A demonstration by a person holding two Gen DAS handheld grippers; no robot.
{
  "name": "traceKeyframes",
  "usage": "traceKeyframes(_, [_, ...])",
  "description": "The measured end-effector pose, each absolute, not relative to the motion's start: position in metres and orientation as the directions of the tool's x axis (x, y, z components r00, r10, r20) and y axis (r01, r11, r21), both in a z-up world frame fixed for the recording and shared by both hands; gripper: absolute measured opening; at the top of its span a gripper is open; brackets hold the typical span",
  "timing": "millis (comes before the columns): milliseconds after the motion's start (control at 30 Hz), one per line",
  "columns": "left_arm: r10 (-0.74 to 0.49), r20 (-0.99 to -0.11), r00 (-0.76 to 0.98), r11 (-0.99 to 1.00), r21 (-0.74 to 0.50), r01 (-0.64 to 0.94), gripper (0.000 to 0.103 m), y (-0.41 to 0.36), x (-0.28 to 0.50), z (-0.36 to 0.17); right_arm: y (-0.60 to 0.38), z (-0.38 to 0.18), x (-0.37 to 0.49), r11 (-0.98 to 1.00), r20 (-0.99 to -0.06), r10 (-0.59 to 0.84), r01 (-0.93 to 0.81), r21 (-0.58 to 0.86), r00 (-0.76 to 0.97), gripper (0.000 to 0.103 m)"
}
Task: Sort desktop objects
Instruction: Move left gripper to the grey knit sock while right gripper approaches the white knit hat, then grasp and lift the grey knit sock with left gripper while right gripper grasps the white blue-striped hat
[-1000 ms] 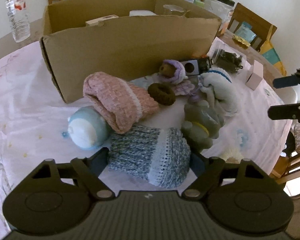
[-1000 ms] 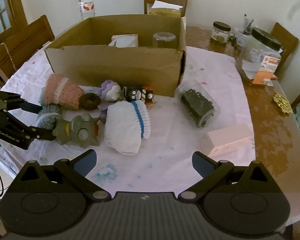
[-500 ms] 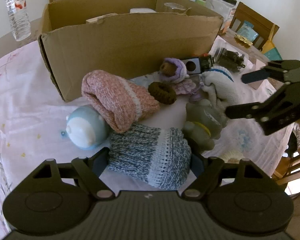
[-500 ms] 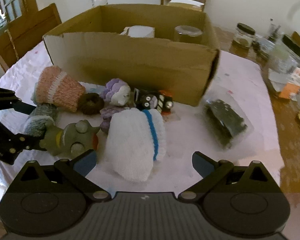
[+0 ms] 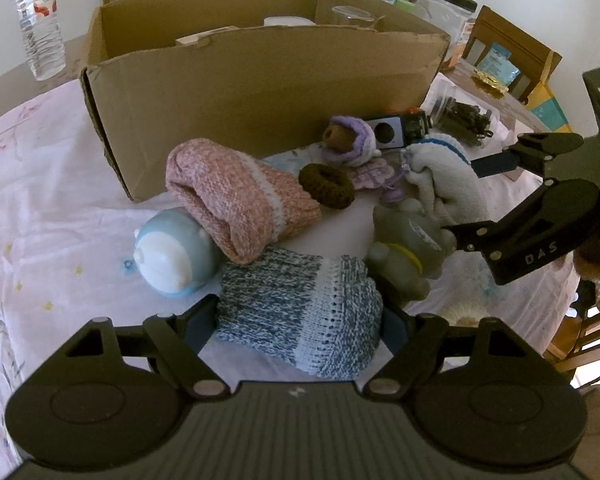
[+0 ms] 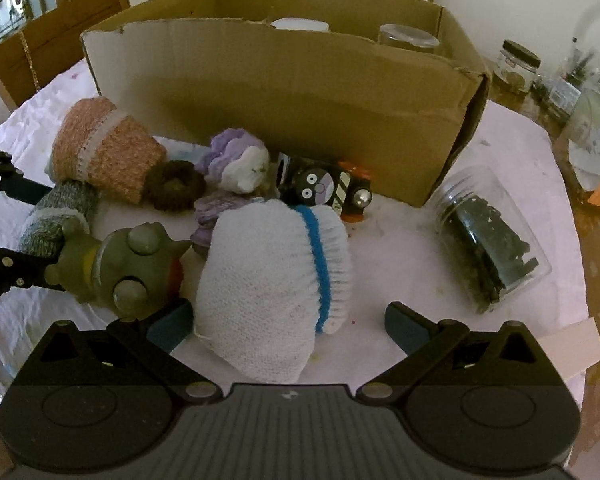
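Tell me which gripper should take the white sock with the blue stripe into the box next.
Right. The right gripper stands open with the white sock already between its fingers. The left gripper straddles the blue-grey sock instead, farther from the white one.

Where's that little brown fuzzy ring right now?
The brown ring lies on the tablecloth in front of the cardboard box, between the pink knitted sock and the purple plush toy. It shows in both views, untouched.

Cloth-covered table under cardboard box, socks, toys, jar.
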State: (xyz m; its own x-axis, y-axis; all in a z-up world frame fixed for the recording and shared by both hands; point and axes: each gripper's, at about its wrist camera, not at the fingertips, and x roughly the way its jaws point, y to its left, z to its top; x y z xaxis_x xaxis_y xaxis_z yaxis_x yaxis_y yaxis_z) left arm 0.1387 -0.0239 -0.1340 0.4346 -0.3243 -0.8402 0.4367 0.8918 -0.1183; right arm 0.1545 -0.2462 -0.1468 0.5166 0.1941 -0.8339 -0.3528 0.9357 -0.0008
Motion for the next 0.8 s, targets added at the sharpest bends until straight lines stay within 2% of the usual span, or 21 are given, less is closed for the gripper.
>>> traceKeyframes(400, [-0.317, -0.842, 0.438, 0.893, -0.11, 0.436, 0.083, -0.025, 0.14, -0.133, -0.239, -0.139, 0.153, 0.925, -0.821, 0.191, -0.379, -0.033, 0.539, 0.103])
traceKeyframes(633, [-0.312, -0.839, 0.447, 0.894, -0.099, 0.438, 0.084, -0.025, 0.139, -0.134, -0.239, -0.133, 0.153, 0.908, -0.811, 0.26, -0.419, 0.02, 0.524, 0.079])
traceKeyframes(800, [-0.314, -0.834, 0.455, 0.895, -0.1, 0.434, 0.083, -0.026, 0.139, -0.135, -0.239, -0.131, 0.157, 0.909, -0.809, 0.277, -0.415, 0.045, 0.519, 0.078])
